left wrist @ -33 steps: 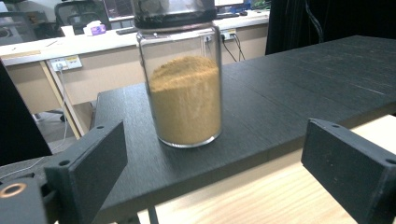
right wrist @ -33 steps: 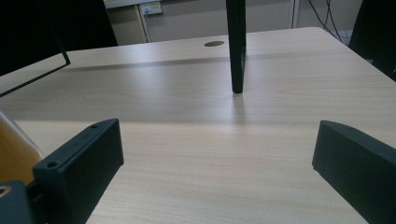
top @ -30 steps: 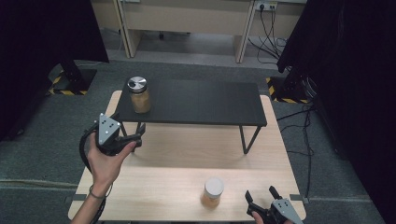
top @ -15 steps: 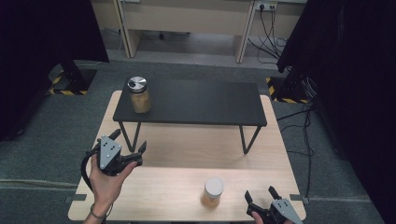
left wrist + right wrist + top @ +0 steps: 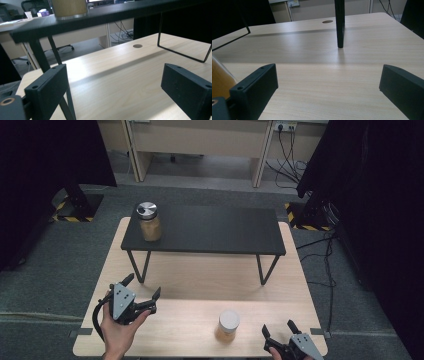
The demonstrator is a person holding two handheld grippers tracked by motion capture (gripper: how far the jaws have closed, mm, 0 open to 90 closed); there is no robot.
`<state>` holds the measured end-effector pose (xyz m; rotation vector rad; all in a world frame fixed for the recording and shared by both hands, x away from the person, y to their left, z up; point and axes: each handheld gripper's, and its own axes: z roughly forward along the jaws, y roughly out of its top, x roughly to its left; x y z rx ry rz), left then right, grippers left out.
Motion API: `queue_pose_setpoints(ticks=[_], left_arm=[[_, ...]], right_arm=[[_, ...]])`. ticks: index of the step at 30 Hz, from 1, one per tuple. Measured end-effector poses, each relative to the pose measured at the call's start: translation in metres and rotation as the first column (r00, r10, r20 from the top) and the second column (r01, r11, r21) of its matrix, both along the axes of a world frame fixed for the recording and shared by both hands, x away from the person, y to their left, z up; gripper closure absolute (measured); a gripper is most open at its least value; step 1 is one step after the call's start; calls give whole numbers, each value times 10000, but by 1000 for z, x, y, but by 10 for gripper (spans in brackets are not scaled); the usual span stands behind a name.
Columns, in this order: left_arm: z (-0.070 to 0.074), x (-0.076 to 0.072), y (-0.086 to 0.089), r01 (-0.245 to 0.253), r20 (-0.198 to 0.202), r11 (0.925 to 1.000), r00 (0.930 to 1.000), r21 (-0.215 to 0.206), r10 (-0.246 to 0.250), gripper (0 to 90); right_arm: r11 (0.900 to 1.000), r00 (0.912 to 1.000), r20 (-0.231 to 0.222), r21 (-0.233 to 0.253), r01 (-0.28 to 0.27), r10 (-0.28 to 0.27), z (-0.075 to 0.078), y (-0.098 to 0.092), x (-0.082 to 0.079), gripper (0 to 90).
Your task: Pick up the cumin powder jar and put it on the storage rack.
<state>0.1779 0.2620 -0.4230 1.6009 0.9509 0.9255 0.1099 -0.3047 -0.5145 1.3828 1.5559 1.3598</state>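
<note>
My light wood worktop (image 5: 190, 280) carries a black shelf (image 5: 210, 227); dark curtains (image 5: 365, 180) hang at both sides.

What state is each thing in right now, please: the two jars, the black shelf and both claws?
Silver-lidded jar: upright, lid on, standing on the black shelf's left end.
White-lidded jar: upright, lid on, standing on the wooden table near its front edge.
Black shelf: standing level on the table.
Left claw: open, holding nothing, above the table.
Right claw: open, holding nothing, right of the white-lidded jar.
</note>
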Motion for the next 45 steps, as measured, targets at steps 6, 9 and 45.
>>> queue_pose_setpoints(ticks=[6, 9, 45], left_arm=[[-19, -5, 3, 130, -268, 9999, 9996, 110, -127, 66], [-27, -7, 6, 145, -311, 9999, 9994, -14, -146, 66], [-69, -18, 23, -280, -557, 9974, 9982, -670, 243, 51]], right_arm=[[10000, 10000, -6, -10, -21, 21, 0, 1, 0, 21], [10000, 10000, -14, -22, -18, 18, 0, 1, 0, 21], [9997, 9997, -141, -113, -194, 192, -2, 3, 0, 21]])
